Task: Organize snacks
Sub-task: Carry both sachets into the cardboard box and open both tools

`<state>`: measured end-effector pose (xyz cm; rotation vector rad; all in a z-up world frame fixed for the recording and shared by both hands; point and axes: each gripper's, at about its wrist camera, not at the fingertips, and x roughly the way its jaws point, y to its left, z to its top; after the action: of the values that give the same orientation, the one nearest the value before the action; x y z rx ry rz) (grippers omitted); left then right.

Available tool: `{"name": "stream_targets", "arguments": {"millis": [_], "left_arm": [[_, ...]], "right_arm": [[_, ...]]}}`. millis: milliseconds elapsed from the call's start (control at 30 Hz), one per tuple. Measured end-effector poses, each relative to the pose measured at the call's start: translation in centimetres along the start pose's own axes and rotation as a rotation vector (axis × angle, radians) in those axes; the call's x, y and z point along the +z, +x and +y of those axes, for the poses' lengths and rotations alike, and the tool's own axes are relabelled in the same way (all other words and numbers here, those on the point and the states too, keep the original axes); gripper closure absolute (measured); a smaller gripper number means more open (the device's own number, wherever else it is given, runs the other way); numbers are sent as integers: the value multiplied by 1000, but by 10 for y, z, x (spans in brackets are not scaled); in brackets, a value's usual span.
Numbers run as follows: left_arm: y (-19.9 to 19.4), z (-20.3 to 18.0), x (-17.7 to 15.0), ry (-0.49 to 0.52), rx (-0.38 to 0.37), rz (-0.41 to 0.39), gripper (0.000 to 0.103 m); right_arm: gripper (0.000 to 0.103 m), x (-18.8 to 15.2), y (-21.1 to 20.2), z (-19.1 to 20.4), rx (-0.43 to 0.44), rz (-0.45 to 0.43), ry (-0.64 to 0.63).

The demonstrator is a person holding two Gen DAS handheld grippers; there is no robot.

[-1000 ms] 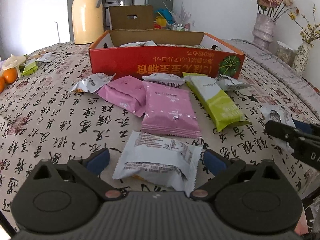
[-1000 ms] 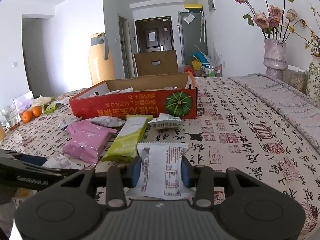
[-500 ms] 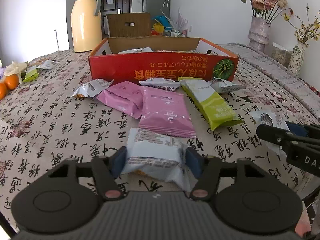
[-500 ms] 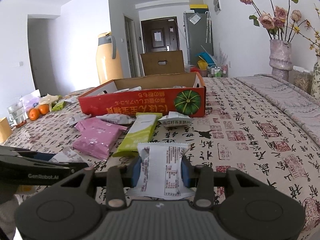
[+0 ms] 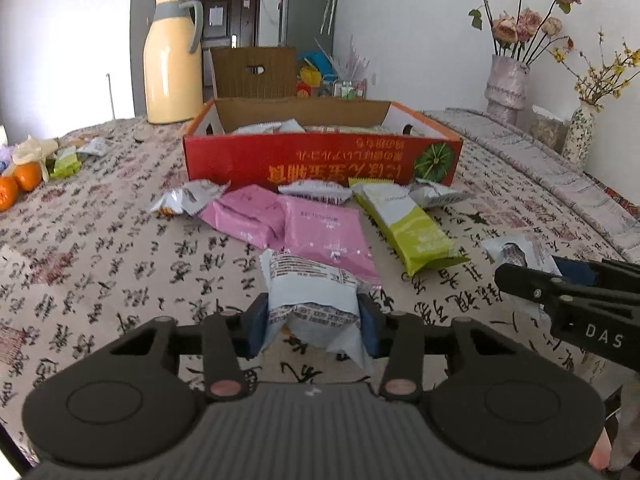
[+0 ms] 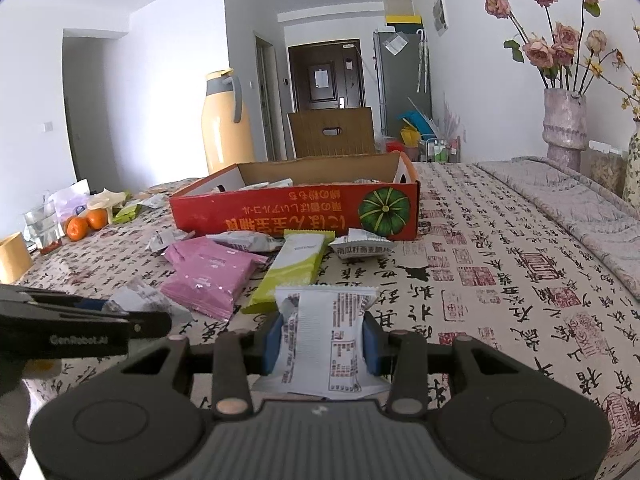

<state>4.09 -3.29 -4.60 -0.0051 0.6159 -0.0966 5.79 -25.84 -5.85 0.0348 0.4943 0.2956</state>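
Note:
My left gripper point(image 5: 314, 316) has a pale blue-white snack packet point(image 5: 310, 284) between its blue pads. The jaws are closing on it, and the packet is squeezed and creased above the patterned tablecloth. In the right wrist view my right gripper point(image 6: 324, 338) is shut on a white printed snack packet point(image 6: 326, 320), held upright. Beyond both stands the open red cardboard box point(image 5: 320, 160) with several packets inside. In front of it lie two pink packets point(image 5: 328, 232), a green-and-white bar point(image 5: 408, 228) and small silver packets point(image 5: 188, 198).
A yellow thermos jug point(image 5: 172, 64) stands behind the box at the left. Oranges point(image 5: 20, 184) and wrappers lie at the far left, near a glass point(image 6: 42, 224). Flower vases point(image 5: 506, 84) stand at the right on a folded grey quilt point(image 6: 580, 208).
My left gripper's jaws have closed in from wide apart onto the pale packet, which now stands crumpled between the pads and raised a little. The right gripper holds its packet as before.

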Motion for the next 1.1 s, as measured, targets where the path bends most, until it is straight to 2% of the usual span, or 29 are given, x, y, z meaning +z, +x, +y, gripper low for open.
{"name": "stream_targets", "arguments": {"millis": [267,600,1100], "left_arm": [[-6,4,18,-9,6,-54,57],[-3,5,55,1,10,-141,57],[37,8,123,10,37,-211,57]], "right_arm": [[63,12,2,3,-1,-33,-14],[63,41,19,3,-12,-85,-30],[63,97,69,-2,-15,-155,-56]]}}
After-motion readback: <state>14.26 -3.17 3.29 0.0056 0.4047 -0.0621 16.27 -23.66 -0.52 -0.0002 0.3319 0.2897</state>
